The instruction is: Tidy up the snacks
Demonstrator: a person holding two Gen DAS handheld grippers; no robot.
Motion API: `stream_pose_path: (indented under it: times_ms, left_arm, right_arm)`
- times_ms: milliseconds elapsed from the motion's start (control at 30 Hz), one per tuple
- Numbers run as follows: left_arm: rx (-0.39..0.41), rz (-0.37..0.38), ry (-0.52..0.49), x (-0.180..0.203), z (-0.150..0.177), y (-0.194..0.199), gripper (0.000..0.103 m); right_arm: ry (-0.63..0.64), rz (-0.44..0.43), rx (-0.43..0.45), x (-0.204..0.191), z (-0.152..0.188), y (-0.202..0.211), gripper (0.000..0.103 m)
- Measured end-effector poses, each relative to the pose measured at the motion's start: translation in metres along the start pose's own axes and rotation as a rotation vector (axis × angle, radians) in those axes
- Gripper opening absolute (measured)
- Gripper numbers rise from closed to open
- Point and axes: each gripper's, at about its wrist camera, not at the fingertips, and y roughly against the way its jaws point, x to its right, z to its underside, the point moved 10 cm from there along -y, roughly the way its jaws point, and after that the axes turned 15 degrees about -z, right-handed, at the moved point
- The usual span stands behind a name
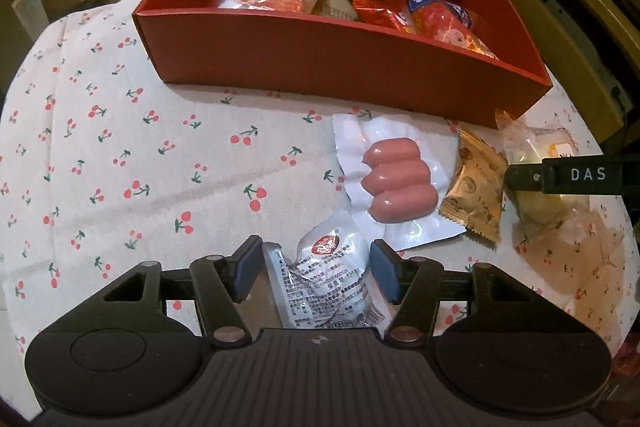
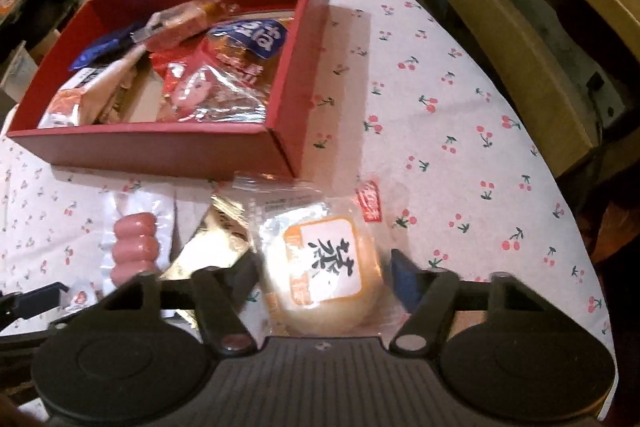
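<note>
Left gripper (image 1: 316, 269) is straddling a white printed snack packet (image 1: 326, 283), pads seemingly not pressing; right gripper (image 2: 326, 273) is bracketing a wrapped bun (image 2: 324, 271), grip unclear.

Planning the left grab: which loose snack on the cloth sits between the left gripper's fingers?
The white printed packet, alone between the left gripper fingers; sausage pack and gold packet lie farther off.

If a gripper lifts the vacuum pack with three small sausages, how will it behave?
The sausage pack is probably firm in the middle, where three sausages sit tight under film. Its flat white border looks thin and may bend. The glossy film could be slippery.
</note>
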Motion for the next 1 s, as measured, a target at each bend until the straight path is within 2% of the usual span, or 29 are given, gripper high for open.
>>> stream_pose_path:
  times_ms: [133,167,333,500,533,567,600,667,800,833,867,933,1000]
  left_arm:
    - [-0.010,0.012,0.002,0.000,0.003,0.001,0.080]
    - [-0.011,0.005,0.010,-0.001,0.004,0.000,0.080]
    - [0.020,-0.083,-0.012,-0.004,0.008,0.002,0.065]
    - [0.024,-0.067,0.012,-0.004,0.007,0.007,0.062]
    - [0.029,-0.062,0.015,-0.004,0.005,0.009,0.059]
    - [0.034,-0.057,0.019,-0.005,0.004,0.012,0.040]
    - [0.030,-0.039,0.023,-0.005,0.003,0.014,0.030]
    - [0.010,-0.005,0.037,-0.003,0.001,0.013,0.028]
    - [-0.007,-0.010,0.034,-0.002,0.006,0.007,0.036]
    - [-0.008,-0.006,0.033,-0.001,0.006,0.009,0.050]
    - [-0.008,0.005,0.045,0.000,0.005,0.012,0.069]
    - [0.012,0.015,0.055,0.001,0.006,0.019,0.078]
    - [0.030,0.005,0.028,0.006,0.008,0.025,0.079]
  right_arm:
    - [0.042,0.018,-0.003,-0.005,0.003,0.001,0.066]
    - [0.043,0.016,-0.003,-0.005,0.003,0.001,0.066]
    - [0.047,-0.004,0.003,-0.006,0.005,0.006,0.065]
    - [0.054,-0.023,0.040,-0.009,-0.001,0.018,0.063]
    - [0.058,-0.029,0.049,-0.011,-0.002,0.021,0.062]
    - [0.062,-0.036,0.058,-0.013,-0.002,0.024,0.061]
    - [0.065,-0.040,0.064,-0.014,-0.002,0.026,0.060]
    - [0.073,-0.044,0.074,-0.017,-0.003,0.029,0.057]
    - [0.071,-0.040,0.072,-0.016,-0.004,0.028,0.057]
    - [0.073,-0.039,0.073,-0.016,-0.004,0.028,0.057]
    - [0.073,-0.038,0.074,-0.016,-0.004,0.028,0.057]
    - [0.075,-0.038,0.074,-0.016,-0.004,0.028,0.057]
    - [0.076,-0.043,0.074,-0.017,-0.004,0.029,0.057]
